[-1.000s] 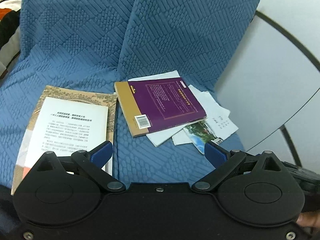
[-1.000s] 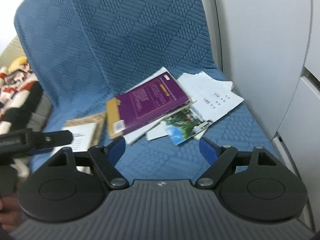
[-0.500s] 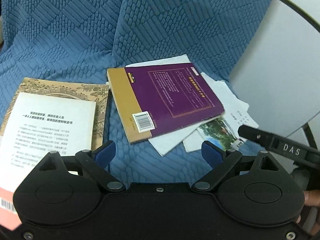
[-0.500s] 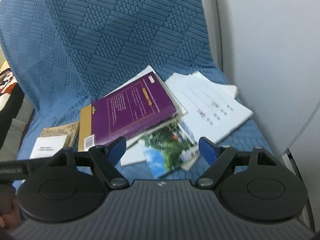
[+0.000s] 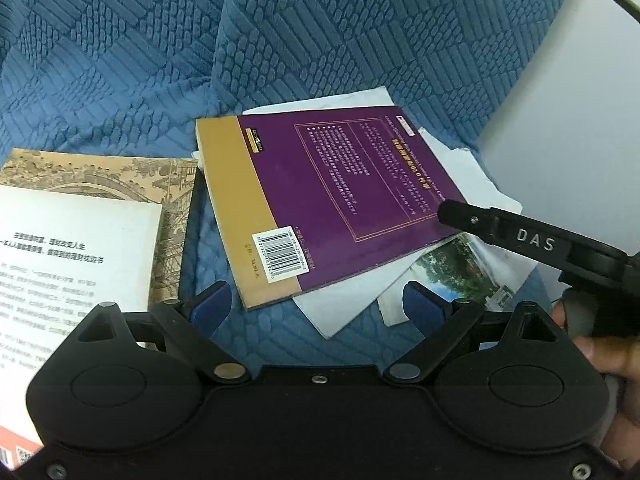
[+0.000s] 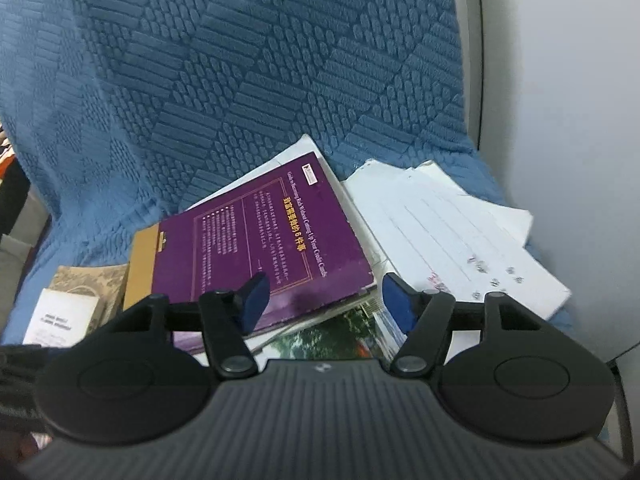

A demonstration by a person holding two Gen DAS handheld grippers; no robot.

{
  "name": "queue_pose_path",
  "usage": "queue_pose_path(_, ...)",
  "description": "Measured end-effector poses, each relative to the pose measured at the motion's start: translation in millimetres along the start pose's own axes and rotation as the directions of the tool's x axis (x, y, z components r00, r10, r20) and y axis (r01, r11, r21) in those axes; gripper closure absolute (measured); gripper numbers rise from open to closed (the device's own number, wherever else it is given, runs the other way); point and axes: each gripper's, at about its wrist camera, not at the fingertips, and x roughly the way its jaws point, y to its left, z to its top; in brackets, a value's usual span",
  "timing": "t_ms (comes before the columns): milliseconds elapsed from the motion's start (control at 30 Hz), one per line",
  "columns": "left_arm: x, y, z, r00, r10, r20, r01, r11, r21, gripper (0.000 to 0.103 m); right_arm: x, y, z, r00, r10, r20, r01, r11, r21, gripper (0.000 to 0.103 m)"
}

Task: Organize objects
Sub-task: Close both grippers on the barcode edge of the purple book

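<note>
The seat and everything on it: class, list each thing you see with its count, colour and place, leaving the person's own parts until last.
Purple book: one, purple and tan, lying on the papers.
Pale book: one, white and beige, left on the seat.
Papers: several, white, under and right of the purple book.
Photo booklet: one, green and blue, beneath the purple book.
Seat cover: one, blue.
Left gripper: open, empty.
Right gripper: jaws have just been closing, open, over the purple book's corner.

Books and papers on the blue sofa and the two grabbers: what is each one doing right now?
purple book: closed, back cover up, lying on the loose papers.
white-cover book: closed, flat beside it.
loose papers: fanned out untidily.
picture booklet: partly under the purple book.
left gripper: open, empty.
right gripper: open, jaws just closing, purple book's corner between them, not pinched.
</note>
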Motion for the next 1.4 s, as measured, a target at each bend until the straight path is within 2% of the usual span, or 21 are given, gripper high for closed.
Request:
queue_pose_path(100, 7, 1, 3, 1.000, 0.015, -0.018, -0.015, 1.000, 0.002, 0.011, 11, 4, 3, 1.000, -0.014, -0.009, 0.014, 1.000, -0.025, 0.038)
queue_pose_path(333, 17, 7, 9, 1.000, 0.002, -0.021, -0.002, 1.000, -0.031, 0.011, 25, 5, 8, 0.999, -0.013, -0.030, 0.012, 0.999, -0.032, 0.037)
queue_pose_path(700, 18, 10, 12, 0.999, -0.013, -0.034, 0.011, 0.998, -0.066, 0.012, 20, 1, 11, 0.997, 0.038, -0.061, -0.038, 0.999, 0.000, 0.037)
queue_pose_path(967, -1, 14, 1, 0.995, -0.054, -0.084, 0.049, 0.997, -0.063, 0.015, -11, 4, -1, 0.995, 0.061, -0.077, -0.059, 0.998, 0.039, 0.037)
queue_pose_path(1167, -22, 10, -19, 0.995, -0.045, -0.093, 0.041, 0.998, -0.045, 0.016, -49, 15, -25, 0.996, 0.026, -0.083, -0.023, 0.999, 0.029, 0.038)
queue_pose_path(1400, -45, 6, -43, 0.992, -0.073, -0.101, 0.067, 0.996, -0.062, 0.016, -85, 23, -48, 0.996, -0.011, -0.090, 0.013, 1.000, 0.016, 0.038)
